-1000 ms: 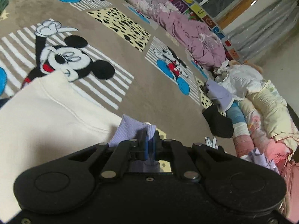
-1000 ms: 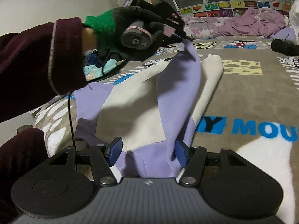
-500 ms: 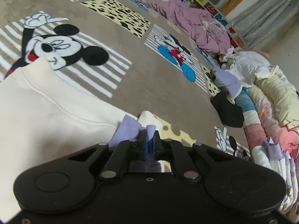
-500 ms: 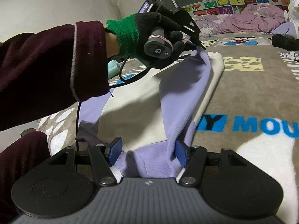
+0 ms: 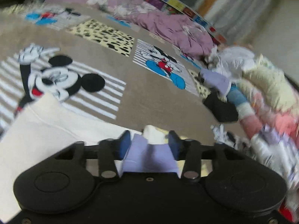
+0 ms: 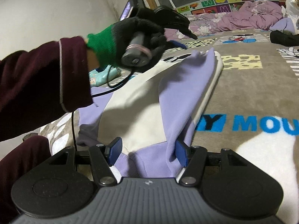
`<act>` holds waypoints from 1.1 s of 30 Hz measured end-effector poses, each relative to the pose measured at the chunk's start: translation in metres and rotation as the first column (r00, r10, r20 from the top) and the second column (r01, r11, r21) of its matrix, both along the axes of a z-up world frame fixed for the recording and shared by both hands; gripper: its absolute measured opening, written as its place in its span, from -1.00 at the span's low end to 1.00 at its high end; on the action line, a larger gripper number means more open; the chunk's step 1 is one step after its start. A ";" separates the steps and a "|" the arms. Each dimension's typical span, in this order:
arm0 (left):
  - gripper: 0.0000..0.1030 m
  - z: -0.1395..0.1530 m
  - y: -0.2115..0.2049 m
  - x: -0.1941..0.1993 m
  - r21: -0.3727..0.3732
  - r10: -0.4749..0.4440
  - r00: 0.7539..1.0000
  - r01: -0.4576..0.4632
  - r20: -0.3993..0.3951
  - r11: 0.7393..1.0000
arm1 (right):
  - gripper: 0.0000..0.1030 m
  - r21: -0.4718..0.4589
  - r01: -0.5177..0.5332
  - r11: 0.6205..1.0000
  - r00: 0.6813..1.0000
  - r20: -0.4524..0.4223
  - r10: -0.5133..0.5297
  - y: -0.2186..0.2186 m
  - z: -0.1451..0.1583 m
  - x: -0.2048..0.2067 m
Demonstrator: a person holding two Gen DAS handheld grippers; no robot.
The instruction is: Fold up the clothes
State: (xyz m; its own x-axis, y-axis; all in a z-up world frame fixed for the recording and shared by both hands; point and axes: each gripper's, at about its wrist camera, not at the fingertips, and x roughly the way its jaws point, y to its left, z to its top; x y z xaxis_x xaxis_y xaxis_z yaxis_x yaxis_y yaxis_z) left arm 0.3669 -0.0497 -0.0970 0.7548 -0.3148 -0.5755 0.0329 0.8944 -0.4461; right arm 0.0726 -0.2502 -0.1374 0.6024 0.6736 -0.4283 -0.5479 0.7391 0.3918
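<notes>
1. Two hand-held grippers were at work on one cream-and-lilac sweatshirt [image 6: 134, 104], which lay spread on the brown cartoon-mouse printed blanket [image 6: 252, 93]. Its long lilac sleeve [image 6: 185, 97] lay along the garment's right edge, from the near cuff up to the far tip.

2. The left gripper [image 5: 149, 142] had its blue-padded fingers [image 5: 124, 143] spread apart, and the lilac sleeve end [image 5: 145, 156] lay loose between them, unpinched. In the right wrist view the gloved left hand [image 6: 134, 37] held that tool just above the sleeve tip.

3. The right gripper [image 6: 148, 152] also stood wide, straddling the lilac hem without clamping it.

4. Step in hand, as judged: the sleeve fold, at the point of letting go. The sleeve already lay on the cream body, so this fold appeared laid.

5. The next move would likely call for lifting both tools clear without dragging the cloth, then taking hold for a further fold. Soft knit may creep, and that is the risk.

6. Against the frames half a second and one second prior: the left gripper's fingers had then been pinched on the sleeve end and had since parted. The sleeve had been held raised and had since dropped flat. The right gripper's stance was unchanged.

7. A row of heaped, mixed-colour clothes [image 5: 261, 97] lay along the blanket's far edge, well apart.
</notes>
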 end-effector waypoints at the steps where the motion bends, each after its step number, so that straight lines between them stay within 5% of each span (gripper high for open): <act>1: -0.14 -0.002 -0.001 0.002 0.019 -0.027 1.000 0.027 -0.007 0.999 | 0.18 0.000 0.001 1.000 1.000 0.000 -0.001 0.000 0.000 0.000; 6: -0.11 -0.018 -0.016 0.008 0.151 -0.100 0.994 0.104 -0.038 0.983 | 0.18 0.003 0.001 1.000 1.000 -0.003 -0.001 0.001 -0.001 0.002; 7: -0.34 -0.023 -0.018 0.009 0.162 -0.108 0.993 0.114 -0.045 0.980 | 0.18 0.004 0.002 1.000 1.000 -0.004 -0.002 0.001 -0.001 0.002; 8: -0.84 -0.025 -0.019 0.009 0.175 -0.105 0.993 0.111 -0.045 0.978 | 0.18 0.005 0.002 1.000 1.000 -0.005 -0.002 0.001 -0.001 0.003; 12: -0.85 -0.021 -0.011 0.001 0.162 -0.085 0.996 0.081 0.014 0.983 | 0.18 0.011 0.002 1.000 1.000 -0.008 -0.002 0.001 -0.001 0.003; 18: -0.83 -0.026 -0.015 0.004 0.232 -0.098 0.995 0.097 -0.006 0.968 | 0.19 0.015 0.000 1.000 1.000 -0.011 0.000 0.001 -0.002 0.004; 21: -0.50 -0.016 -0.021 -0.007 0.279 -0.135 0.990 0.118 0.045 0.953 | 0.19 0.012 0.001 1.000 1.000 -0.011 0.000 0.002 -0.002 0.004; 24: -0.47 -0.006 -0.028 -0.019 0.326 -0.174 0.980 0.135 0.094 0.936 | 0.19 0.013 0.001 1.000 1.000 -0.011 0.000 0.001 -0.003 0.005; 26: -0.47 -0.007 -0.041 -0.023 0.370 -0.246 0.966 0.199 0.084 0.908 | 0.19 0.012 0.001 1.000 1.000 -0.011 -0.001 0.002 -0.003 0.006; 29: -0.47 -0.022 -0.072 -0.021 0.494 -0.343 0.939 0.285 0.031 0.822 | 0.21 0.009 0.000 1.000 1.000 -0.011 0.001 0.003 -0.003 0.006; 33: -0.47 -0.053 -0.087 -0.014 0.570 -0.374 0.926 0.338 -0.058 0.749 | 0.23 0.000 -0.005 1.000 1.000 -0.013 0.005 0.005 -0.003 0.004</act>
